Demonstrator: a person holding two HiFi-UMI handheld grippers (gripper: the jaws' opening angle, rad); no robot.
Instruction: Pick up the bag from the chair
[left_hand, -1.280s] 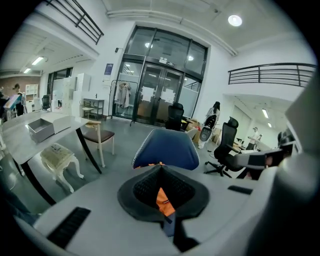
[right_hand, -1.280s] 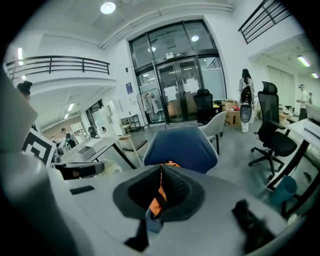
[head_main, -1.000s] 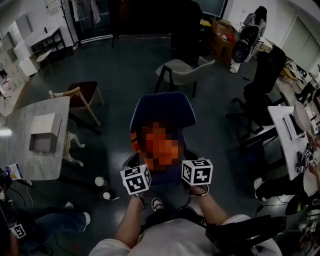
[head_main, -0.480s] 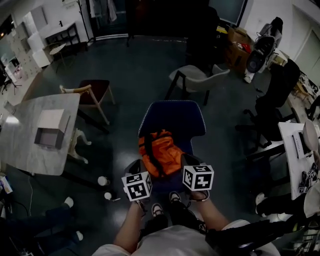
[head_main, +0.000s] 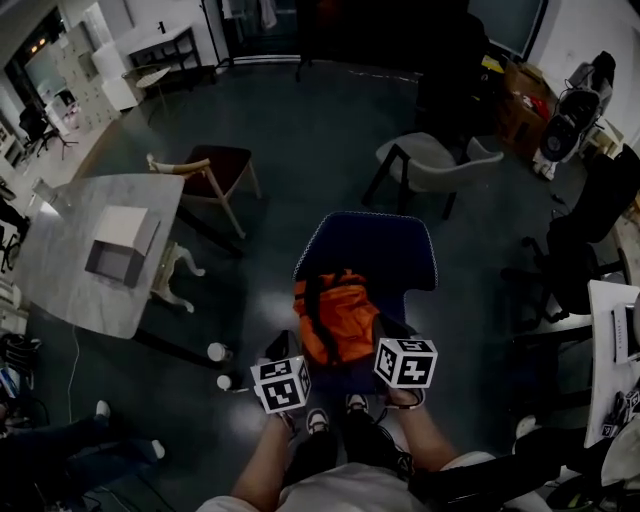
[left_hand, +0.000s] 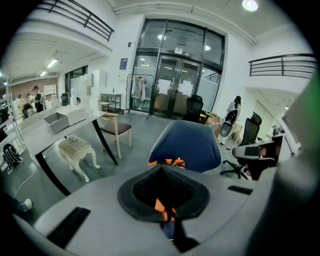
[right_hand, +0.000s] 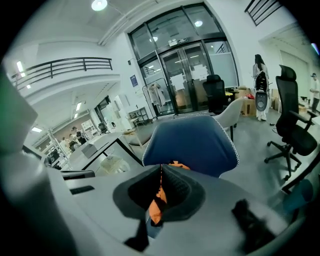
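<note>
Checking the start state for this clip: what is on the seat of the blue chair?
An orange bag with black straps lies on the blue chair, near its backrest. The seat under the bag is covered; anything beneath cannot be seen.

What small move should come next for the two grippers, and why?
Probably open both jaws before reaching further. The left gripper and the right gripper are shut with nothing held, and both point at the bag lying on the chair, so neither could take it as they stand.
</note>
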